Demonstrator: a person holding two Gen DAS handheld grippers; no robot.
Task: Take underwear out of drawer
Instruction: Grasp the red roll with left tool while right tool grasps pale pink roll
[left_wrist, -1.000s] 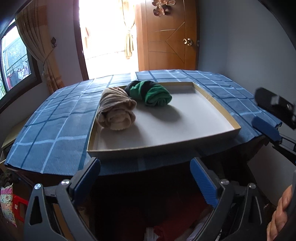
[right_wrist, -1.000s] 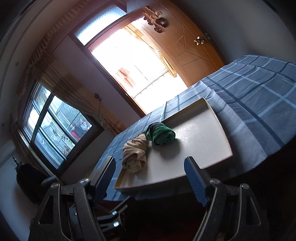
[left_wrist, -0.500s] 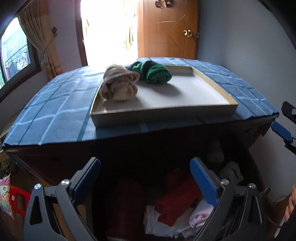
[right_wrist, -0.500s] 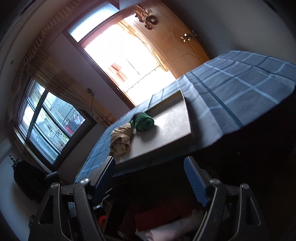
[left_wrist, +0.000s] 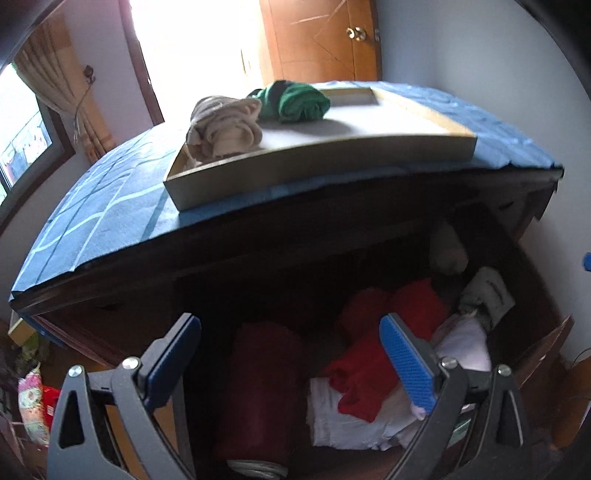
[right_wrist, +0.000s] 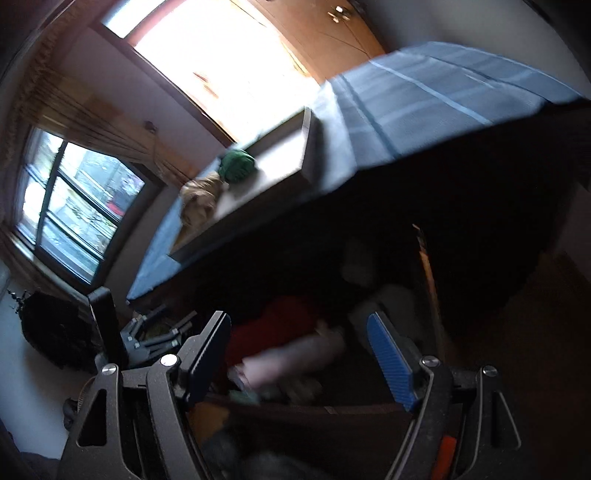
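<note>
An open dark wooden drawer (left_wrist: 532, 306) below the dresser top holds rolled underwear: a dark red roll (left_wrist: 258, 387), a bright red piece (left_wrist: 373, 350), white pieces (left_wrist: 351, 424) and grey rolls (left_wrist: 487, 295). My left gripper (left_wrist: 291, 354) hangs open above the drawer with nothing between its fingers. In the blurred right wrist view, my right gripper (right_wrist: 299, 350) is open over the drawer's red (right_wrist: 280, 321) and pale pink (right_wrist: 291, 362) pieces, touching none. A beige roll (left_wrist: 221, 129) and a green roll (left_wrist: 295, 99) lie in the tray (left_wrist: 314, 162) on top.
A blue checked cloth (left_wrist: 103, 206) covers the dresser top. The left gripper's body (right_wrist: 110, 332) shows at the left of the right wrist view. A wooden door (left_wrist: 325, 40) and a bright doorway stand behind, a window (right_wrist: 74, 206) to the left, a wall to the right.
Both grippers have sunk and tipped downward from the dresser top toward the drawer, whose clothes now fill the lower view. Both stay open and empty.
</note>
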